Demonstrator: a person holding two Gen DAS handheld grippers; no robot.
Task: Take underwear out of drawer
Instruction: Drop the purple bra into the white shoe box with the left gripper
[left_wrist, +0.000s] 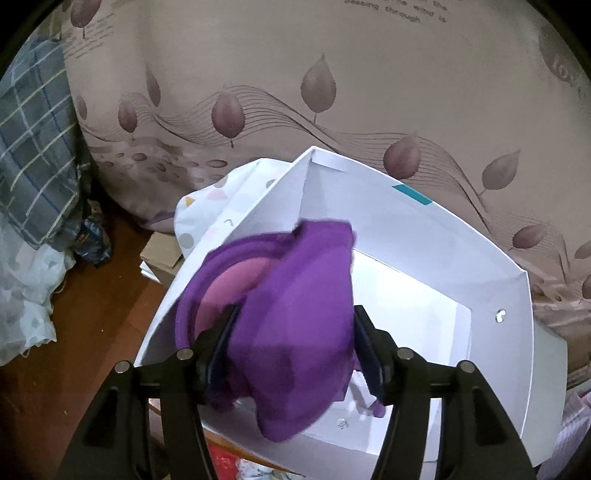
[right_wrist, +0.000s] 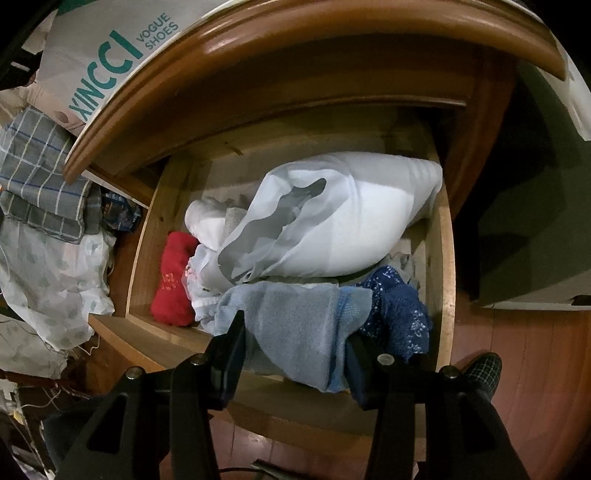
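In the left wrist view my left gripper (left_wrist: 295, 314) is shut on bunched purple underwear (left_wrist: 295, 288) with a pink lining, held over an open white box (left_wrist: 406, 221); the cloth fills the gap between both pads and hangs below them. In the right wrist view my right gripper (right_wrist: 295, 328) sits at the front of the open wooden drawer (right_wrist: 445, 273), shut on a light blue cloth (right_wrist: 291, 317) that drapes over the drawer's front edge. Behind it lie a dark blue patterned garment (right_wrist: 395, 310), a red cloth (right_wrist: 173, 277) and a large white bundle (right_wrist: 343, 229).
A leaf-patterned bedspread (left_wrist: 332, 74) hangs behind the box. Plaid and white fabrics (left_wrist: 33, 155) pile at the left on the wooden floor (left_wrist: 92, 314). The cabinet top (right_wrist: 295, 40) overhangs the drawer, with a shoe bag (right_wrist: 103, 62) on it. A person's slippered foot (right_wrist: 482, 369) stands at the right.
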